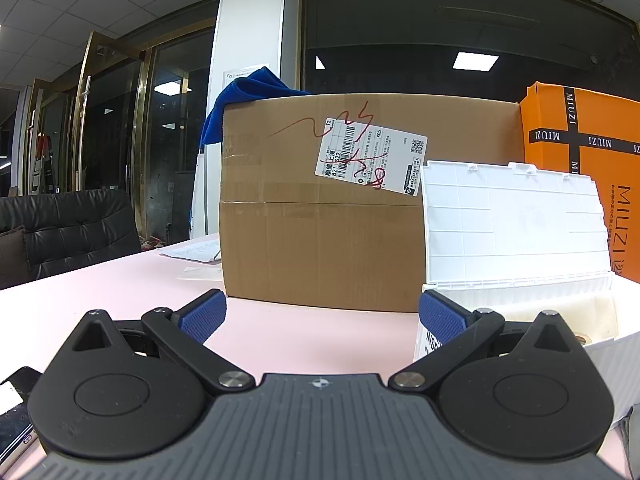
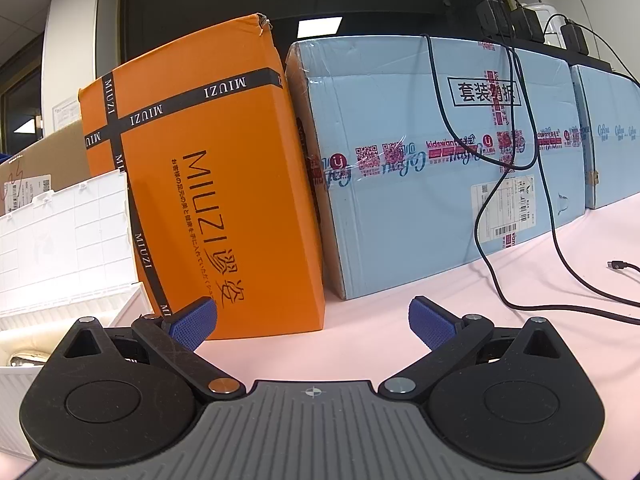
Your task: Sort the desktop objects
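Left gripper (image 1: 322,314): jaws wide, nothing between them; low over the pink table (image 1: 120,292), facing the brown carton (image 1: 320,220).
Right gripper (image 2: 313,320): jaws wide, empty; aimed at the gap beside the orange box (image 2: 208,184).
White bin (image 1: 516,232): lid up, just right of the left gripper; a metallic item (image 2: 24,360) lies inside, identity unclear.
Objects to sort: none visible on open table except a phone (image 1: 16,432) at the left edge.
Risk 1: left gripper's right finger (image 1: 440,316) is very near the bin's wall; a sideways move could shove the bin.
Risk 2: loose cable (image 2: 560,264) on the right could snag the right gripper.
Risk 3: the orange box leans and could tip if bumped.
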`<state>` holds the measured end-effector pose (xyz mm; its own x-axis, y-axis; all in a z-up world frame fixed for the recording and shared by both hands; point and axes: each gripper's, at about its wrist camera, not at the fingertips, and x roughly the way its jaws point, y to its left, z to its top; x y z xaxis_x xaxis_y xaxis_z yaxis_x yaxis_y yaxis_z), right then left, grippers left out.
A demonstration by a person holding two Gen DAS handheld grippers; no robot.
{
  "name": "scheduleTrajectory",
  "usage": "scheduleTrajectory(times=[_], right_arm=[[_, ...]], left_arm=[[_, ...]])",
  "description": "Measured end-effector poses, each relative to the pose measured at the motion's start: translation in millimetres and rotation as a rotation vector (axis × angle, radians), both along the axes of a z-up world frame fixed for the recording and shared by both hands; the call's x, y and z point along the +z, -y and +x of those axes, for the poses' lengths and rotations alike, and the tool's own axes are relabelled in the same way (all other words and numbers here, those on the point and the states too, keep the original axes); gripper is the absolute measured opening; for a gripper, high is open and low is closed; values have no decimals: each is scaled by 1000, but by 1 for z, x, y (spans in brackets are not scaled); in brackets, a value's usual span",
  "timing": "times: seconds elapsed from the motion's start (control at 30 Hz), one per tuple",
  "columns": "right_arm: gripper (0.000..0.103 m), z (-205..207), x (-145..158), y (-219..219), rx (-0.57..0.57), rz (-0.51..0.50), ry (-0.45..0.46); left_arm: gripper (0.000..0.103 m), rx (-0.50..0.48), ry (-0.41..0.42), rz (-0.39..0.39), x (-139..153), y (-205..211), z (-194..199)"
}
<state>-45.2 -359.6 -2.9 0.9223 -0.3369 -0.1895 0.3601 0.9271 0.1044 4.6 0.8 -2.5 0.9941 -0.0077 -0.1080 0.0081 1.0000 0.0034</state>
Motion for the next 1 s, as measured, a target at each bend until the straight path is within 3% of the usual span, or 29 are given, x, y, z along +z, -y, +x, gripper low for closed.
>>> scheduleTrajectory(times=[1.0], right_arm=[[103, 0, -1, 1, 15, -1, -2]], left_arm=[[103, 1, 0, -1, 0, -3, 0]])
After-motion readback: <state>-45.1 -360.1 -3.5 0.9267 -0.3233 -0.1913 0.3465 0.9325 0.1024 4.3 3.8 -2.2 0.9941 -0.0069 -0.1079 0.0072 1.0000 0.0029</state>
